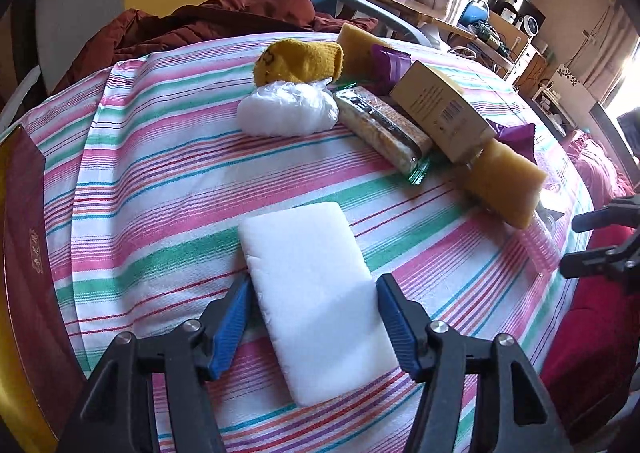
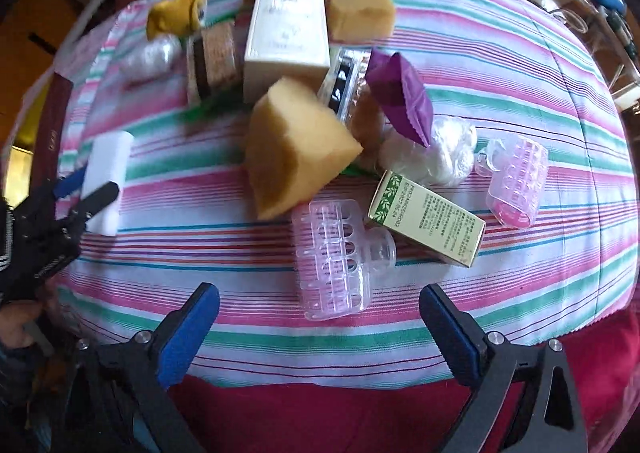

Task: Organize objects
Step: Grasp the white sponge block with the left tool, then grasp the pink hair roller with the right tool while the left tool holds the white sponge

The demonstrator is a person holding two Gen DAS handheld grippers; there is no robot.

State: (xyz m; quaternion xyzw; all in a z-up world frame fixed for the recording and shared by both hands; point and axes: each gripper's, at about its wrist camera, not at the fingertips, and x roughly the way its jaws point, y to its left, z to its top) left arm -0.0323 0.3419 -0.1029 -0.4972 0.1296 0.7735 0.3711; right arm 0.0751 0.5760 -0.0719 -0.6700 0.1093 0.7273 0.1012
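A white foam block (image 1: pixel 312 301) lies flat on the striped cloth (image 1: pixel 160 181), between the blue pads of my left gripper (image 1: pixel 313 289). The jaws stand at its two sides; I cannot tell whether they press it. The block shows in the right wrist view (image 2: pixel 106 173) with the left gripper (image 2: pixel 86 189) around it. My right gripper (image 2: pixel 320 303) is open and empty, just short of a clear pink hair roller (image 2: pixel 336 257). A green and gold box (image 2: pixel 428 229), a second roller (image 2: pixel 516 181) and a yellow sponge (image 2: pixel 296 149) lie beyond.
A pile sits mid-table: a cream box (image 2: pixel 286 37), a purple packet (image 2: pixel 404 97), a snack bar (image 1: pixel 384 129), a white plastic bundle (image 1: pixel 286 111), a yellow sock (image 1: pixel 300 61). A maroon box (image 1: pixel 24 237) stands left. Red fabric (image 2: pixel 360 413) hangs at the near edge.
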